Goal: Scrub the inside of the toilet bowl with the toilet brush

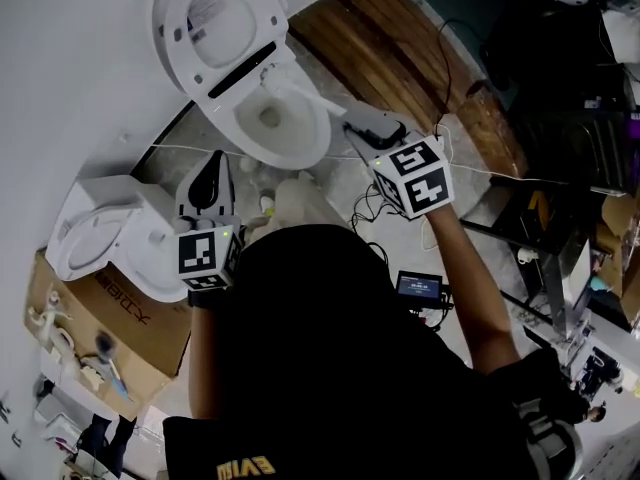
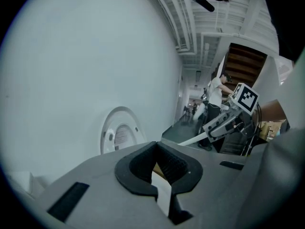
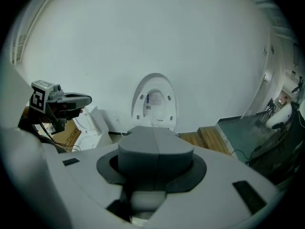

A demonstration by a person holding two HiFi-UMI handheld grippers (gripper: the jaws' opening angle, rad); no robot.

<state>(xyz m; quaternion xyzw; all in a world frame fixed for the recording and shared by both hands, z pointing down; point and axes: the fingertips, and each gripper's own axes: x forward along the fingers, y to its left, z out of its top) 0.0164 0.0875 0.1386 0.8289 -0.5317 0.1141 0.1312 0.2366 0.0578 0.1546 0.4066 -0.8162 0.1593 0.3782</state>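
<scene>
1. Looking down in the head view, finds the right tool (image 1: 350,123) pinching the white handle (image 1: 305,96) of the toilet brush, slanting ahead and to the left of that tool toward the toilet bowl (image 1: 310,143).
   - Places the brush head (image 1: 270,74) at the far rim, just under the raised lid (image 1: 215,13). Cannot settle whether it is touching the rim or just above it, but it is not down in the basin.
   - Reads the grip at the handle's near end as a way to get reach while leaving the hand clear of the bowl.
   - Shows the left tool (image 1: 212,163) near the bowl's left side, pressed together on nothing and probably parked out of the brush's path.

2. Turning to the left gripper view, confirms the left tool (image 2: 153,149) closed at the tips with nothing between the pads, aimed at the white wall (image 2: 86,56).
   - Catches the lid (image 2: 119,135) ahead and left.
   - Catches the right tool (image 2: 206,131) off to the right, with the handle (image 2: 193,140) jutting from it.

3. Moving to the right gripper view, shows the right tool (image 3: 153,132) shut seam to seam, with a pale piece low between the jaws that is likely the handle.
   - Sets the lid (image 3: 155,101) straight ahead beyond the tips, with the bowl hidden behind the jaws.
   - Sets the left tool (image 3: 86,99) far to the left.
   - Suggests squaring up to the toilet so that strokes run straight in.
   - Judges the scrubbing as hardly begun.
</scene>
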